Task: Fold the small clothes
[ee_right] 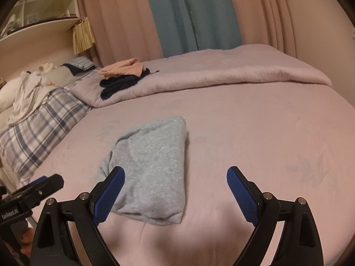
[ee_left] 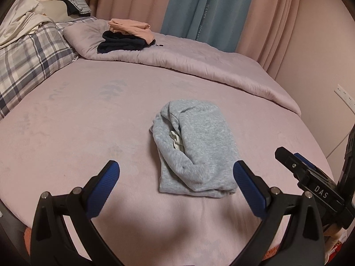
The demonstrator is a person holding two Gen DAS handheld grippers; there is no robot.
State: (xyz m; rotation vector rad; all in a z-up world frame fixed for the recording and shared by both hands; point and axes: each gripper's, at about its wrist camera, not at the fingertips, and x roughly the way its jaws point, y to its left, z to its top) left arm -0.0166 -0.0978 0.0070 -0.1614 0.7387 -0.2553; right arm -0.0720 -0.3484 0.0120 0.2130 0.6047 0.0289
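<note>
The grey garment (ee_left: 195, 146) lies folded into a thick bundle on the pink bedsheet (ee_left: 77, 122), just ahead of my fingers. From my left gripper (ee_left: 177, 175) it sits ahead and toward my right-hand finger; from my right gripper (ee_right: 176, 177) it sits ahead and toward my left-hand finger, whose tip overlaps its near edge in that view. Whether that finger touches the cloth I cannot tell.

I judge the garment to be soft, light fleece or jersey: limp, with no stiffness of its own, and likely to sag or unroll if lifted by one corner. It should not slip much against my textured blue pads (ee_left: 106, 188). A pale scrap of lining (ee_left: 177, 140) shows in the open fold on the side away from my right gripper, so the layers there look loose. If I need to move or tidy it, I would take it at the near folded edge, pinching through all layers, one gripper at each near corner.

Both pairs of fingers stand spread wide, with nothing between them. Neither holds anything.

Beyond my fingers, a pink and a dark folded garment (ee_left: 124, 40) are stacked on the turned-back quilt (ee_left: 199, 66).
</note>
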